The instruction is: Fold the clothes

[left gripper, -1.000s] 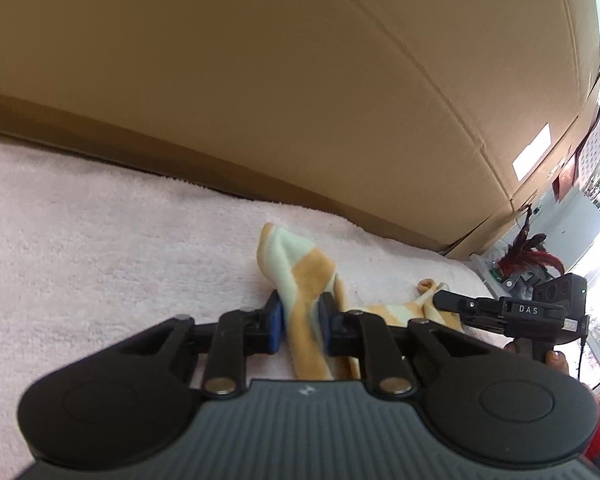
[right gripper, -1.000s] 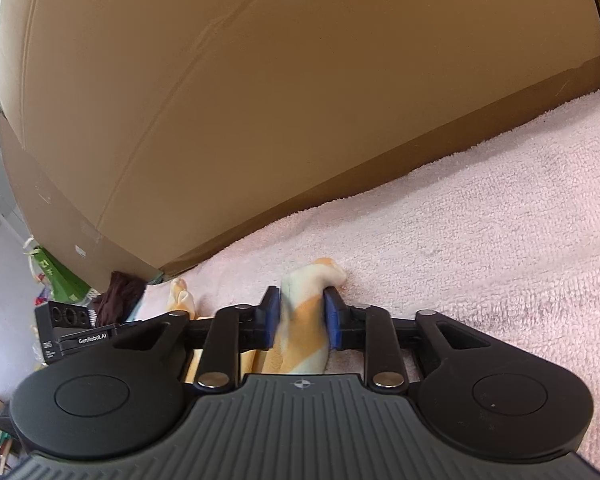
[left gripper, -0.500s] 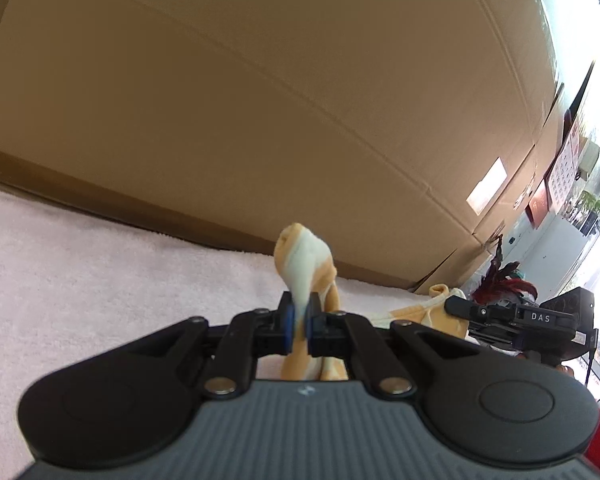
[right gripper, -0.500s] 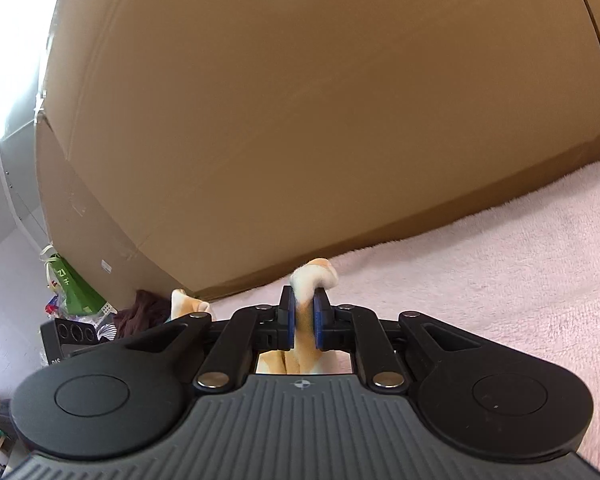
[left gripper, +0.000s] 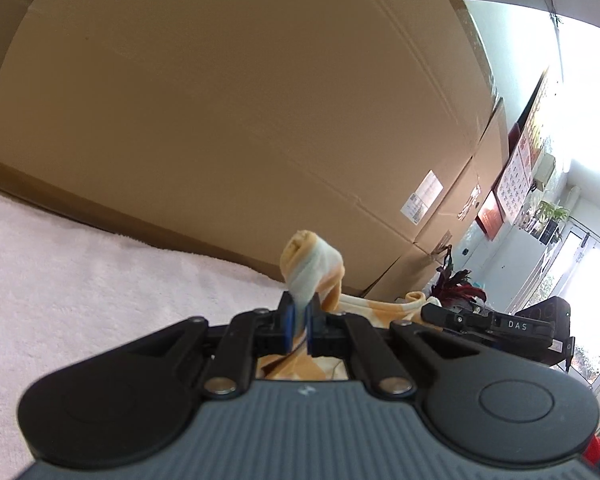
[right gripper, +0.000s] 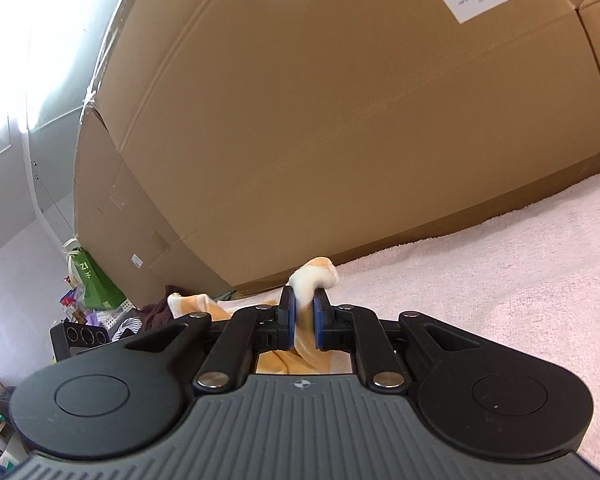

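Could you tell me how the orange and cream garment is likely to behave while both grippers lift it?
Probably floppy: the garment bunches into a soft wad above the left gripper and sags below it. It likely weighs little, since the right gripper holds it by a pinched fold alone. It may drag a bit on the fuzzy pink towel.

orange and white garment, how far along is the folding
Done: both grippers have a grip. The left gripper and right gripper are each shut on the orange and white garment.
In hand: it hangs bunched between them above the pink towel.
Left: no fold shows yet.
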`<state>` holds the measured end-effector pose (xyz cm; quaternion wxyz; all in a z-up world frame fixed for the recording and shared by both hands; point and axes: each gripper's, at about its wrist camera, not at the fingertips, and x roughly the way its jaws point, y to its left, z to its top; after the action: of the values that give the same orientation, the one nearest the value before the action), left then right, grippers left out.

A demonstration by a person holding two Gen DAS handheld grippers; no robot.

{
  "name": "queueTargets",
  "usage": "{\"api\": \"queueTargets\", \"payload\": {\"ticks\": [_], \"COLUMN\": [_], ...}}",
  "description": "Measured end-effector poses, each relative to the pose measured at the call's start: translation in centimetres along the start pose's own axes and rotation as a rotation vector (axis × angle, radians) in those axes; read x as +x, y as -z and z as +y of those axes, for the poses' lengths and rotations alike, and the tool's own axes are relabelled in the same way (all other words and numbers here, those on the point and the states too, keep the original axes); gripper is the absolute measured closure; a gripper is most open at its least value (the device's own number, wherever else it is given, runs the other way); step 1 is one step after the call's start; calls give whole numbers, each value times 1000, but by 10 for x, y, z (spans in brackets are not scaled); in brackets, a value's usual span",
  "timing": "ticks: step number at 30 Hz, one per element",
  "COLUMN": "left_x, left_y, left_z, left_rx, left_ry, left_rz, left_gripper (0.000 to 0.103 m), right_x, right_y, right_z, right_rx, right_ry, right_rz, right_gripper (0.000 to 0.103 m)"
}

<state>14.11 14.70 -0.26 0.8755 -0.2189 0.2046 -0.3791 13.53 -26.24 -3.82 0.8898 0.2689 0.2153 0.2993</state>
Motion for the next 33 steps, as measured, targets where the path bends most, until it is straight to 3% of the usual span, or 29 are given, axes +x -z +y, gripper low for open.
{"api": "queueTargets", "payload": {"ticks": [8,20,24,28,33], "left_x": [-12,-56,-74,-88,-91], "left_y": [12,24,34,47,62], "left_z": [-20,-35,-41,-46,-45], "left_rx": [51,128,153,215,291], "left_ry": [32,80,119,102,41], "left_rz": [10,0,9,47,119], "left_gripper": [103,103,103,103,103], "right_x": [-25,-55,-72,-82,-75], "right_y": [13,24,30,42,62], "right_z": [9,24,31,36,46], "right_rx": [-17,-67,-115,-184,-363], "right_ry": [-2,-88,-109,-98,5], "right_rz": [-17,-8,21,81,221], "right_gripper": [93,93,93,93,93]}}
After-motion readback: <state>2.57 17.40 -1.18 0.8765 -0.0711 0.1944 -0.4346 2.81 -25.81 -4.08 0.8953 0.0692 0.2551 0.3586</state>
